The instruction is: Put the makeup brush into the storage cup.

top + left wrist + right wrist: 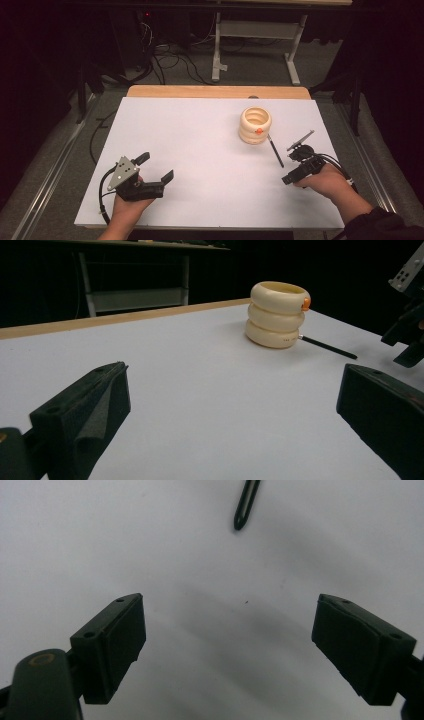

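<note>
**Pen lies ahead of your right gripper, tip end toward it**

High view: your right gripper sits at the table's right side, jaws spread and empty. The pen lies flat on the white top just to its left and slightly farther from you, its long axis running from the ringed cup back toward you. Your left gripper rests well apart at the near left, jaws wide with nothing between them.

Left gripper view: the pen is far off to the right, one end touching or nearly touching the cup's base. Your right gripper is close beside its other end.

Right gripper view: both pads stand apart over bare table. The pen's near end shows at the top, a little left of centre, pointing roughly along your reach. It looks like you would go forward, turning the wrist to take the shaft crosswise.
</note>
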The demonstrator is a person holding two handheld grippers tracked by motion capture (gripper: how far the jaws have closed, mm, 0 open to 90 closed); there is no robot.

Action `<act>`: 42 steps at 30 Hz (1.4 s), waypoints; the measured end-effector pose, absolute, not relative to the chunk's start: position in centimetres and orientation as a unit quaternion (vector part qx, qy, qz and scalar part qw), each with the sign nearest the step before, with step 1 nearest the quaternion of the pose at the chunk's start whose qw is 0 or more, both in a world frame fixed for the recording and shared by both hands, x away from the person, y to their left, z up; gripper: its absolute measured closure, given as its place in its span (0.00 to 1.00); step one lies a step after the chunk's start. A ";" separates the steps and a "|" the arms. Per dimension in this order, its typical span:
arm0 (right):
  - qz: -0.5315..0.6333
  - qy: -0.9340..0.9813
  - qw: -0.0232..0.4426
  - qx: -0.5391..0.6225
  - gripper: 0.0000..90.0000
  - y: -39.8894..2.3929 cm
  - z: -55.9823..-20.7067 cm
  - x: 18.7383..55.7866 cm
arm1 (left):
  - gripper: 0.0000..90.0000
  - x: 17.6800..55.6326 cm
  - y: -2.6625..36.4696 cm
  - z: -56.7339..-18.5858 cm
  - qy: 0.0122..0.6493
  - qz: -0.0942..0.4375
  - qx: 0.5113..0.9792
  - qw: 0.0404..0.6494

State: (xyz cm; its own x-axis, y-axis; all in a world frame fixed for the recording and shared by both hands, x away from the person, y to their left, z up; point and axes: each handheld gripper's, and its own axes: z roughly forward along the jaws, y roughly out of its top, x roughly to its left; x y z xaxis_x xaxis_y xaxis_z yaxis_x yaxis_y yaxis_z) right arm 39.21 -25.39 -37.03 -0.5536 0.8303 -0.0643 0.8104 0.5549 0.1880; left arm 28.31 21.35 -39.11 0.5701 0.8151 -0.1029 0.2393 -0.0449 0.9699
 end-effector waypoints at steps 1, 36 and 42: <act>0.070 0.879 0.069 0.467 0.18 -25.3 -36.9 39.7 | 0.02 28.3 21.4 -39.1 0.389 0.253 0.678 0.571; 0.075 0.864 0.051 0.495 0.48 -24.1 -37.1 45.7 | 0.02 28.3 21.5 -38.9 0.389 0.253 0.672 0.577; 0.074 0.866 0.060 0.490 0.61 -24.0 -37.4 46.2 | 0.02 28.2 21.6 -38.9 0.388 0.253 0.673 0.577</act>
